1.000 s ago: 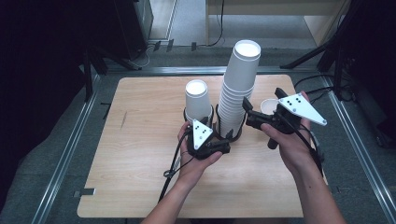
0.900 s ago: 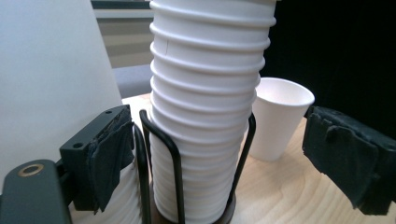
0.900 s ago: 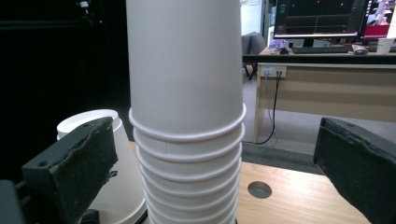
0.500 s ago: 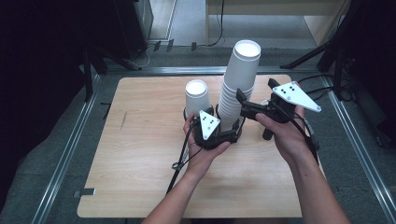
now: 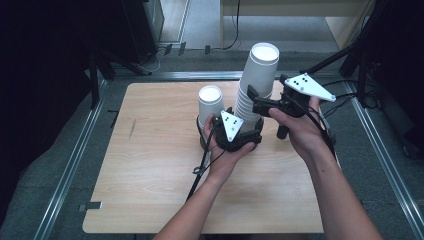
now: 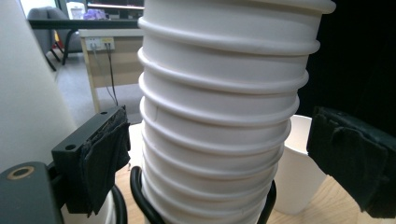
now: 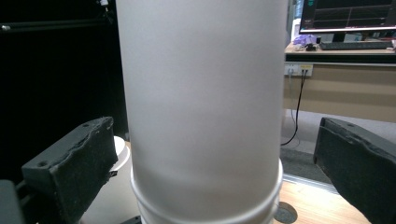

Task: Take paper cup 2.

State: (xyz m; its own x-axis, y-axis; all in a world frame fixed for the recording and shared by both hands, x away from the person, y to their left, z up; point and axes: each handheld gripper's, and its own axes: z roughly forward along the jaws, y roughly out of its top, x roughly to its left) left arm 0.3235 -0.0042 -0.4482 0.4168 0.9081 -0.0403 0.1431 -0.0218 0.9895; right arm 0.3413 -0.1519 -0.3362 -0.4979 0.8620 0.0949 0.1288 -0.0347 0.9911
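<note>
A tall stack of white paper cups (image 5: 257,80) stands mid-table. My left gripper (image 5: 245,121) reaches around its base. In the left gripper view the ribbed rims of the stack (image 6: 219,116) sit between the open jaws of my left gripper (image 6: 219,158), which have just been opening; the pads (image 6: 105,156) stand off the cups. My right gripper (image 5: 252,100) straddles the stack higher up. The right gripper view has the smooth top cup (image 7: 201,93) between the spread jaws of my right gripper (image 7: 215,168), with gaps on both sides.
A shorter white cup (image 5: 210,102) stands just left of the stack, close to my left hand. In the left gripper view another single cup (image 6: 299,172) sits behind the stack on its right. The wooden table (image 5: 150,150) has bare room at the left and front.
Both hands closed in on the stack. The left gripper moved right and away from the person to its base; the right gripper moved left and up around its upper part.
</note>
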